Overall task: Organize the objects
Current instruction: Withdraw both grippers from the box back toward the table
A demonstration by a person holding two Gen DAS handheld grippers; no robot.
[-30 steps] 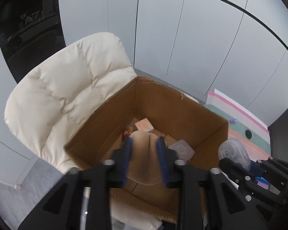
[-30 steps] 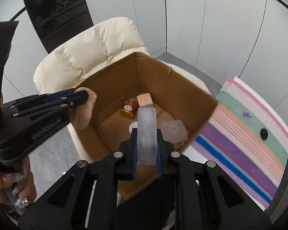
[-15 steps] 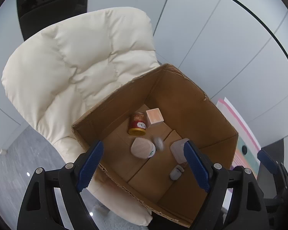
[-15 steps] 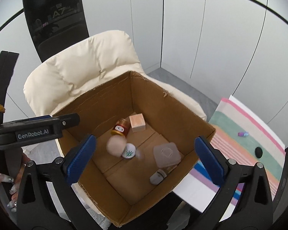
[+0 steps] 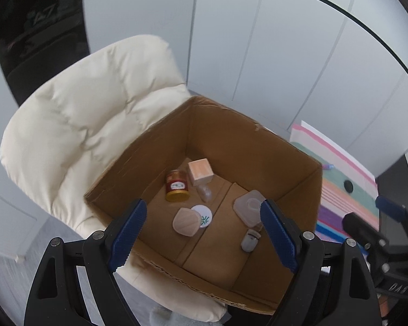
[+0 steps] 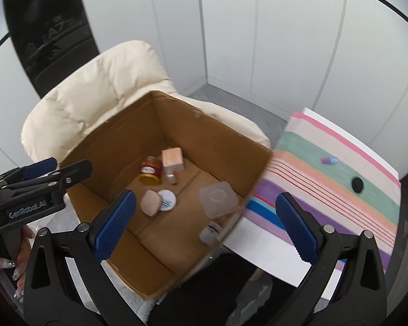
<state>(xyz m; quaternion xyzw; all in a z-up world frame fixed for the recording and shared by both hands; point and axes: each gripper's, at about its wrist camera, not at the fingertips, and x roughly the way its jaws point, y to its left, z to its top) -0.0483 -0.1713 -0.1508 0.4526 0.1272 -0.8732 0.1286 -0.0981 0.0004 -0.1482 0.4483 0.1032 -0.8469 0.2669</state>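
Left gripper (image 5: 201,233): blue-padded jaws spread wide, nothing between them, hovering above the open brown cardboard box (image 5: 258,146). Right gripper (image 6: 204,228): likewise spread and unloaded, over the box's near right edge. Contents, nearest first, all lying below and ahead of the left gripper: small grey capped vial (image 5: 249,240), on its side by the right fingertip, judged light and liable to roll, best pinched across the body; frosted square plastic lid (image 5: 249,208), just beyond it, thin, probably slick, best taken by the edges; flat tan rounded pad (image 5: 185,221), overlapping a white round tin with green emblem (image 5: 204,216), both low in profile and hard to get under, so the rim is the likely hold; small clear stoppered bottle (image 5: 205,193), possibly fragile; red jar with gold lid (image 5: 176,186), rigid, grip across the sides; pale wooden cube (image 5: 200,172), stiff with flat faces. Right of the box, on the striped cloth-covered bench (image 6: 340,190): black round cap (image 6: 357,184) and small purple capsule (image 6: 329,159), still unboxed. Behind: cream padded chair (image 5: 81,114).
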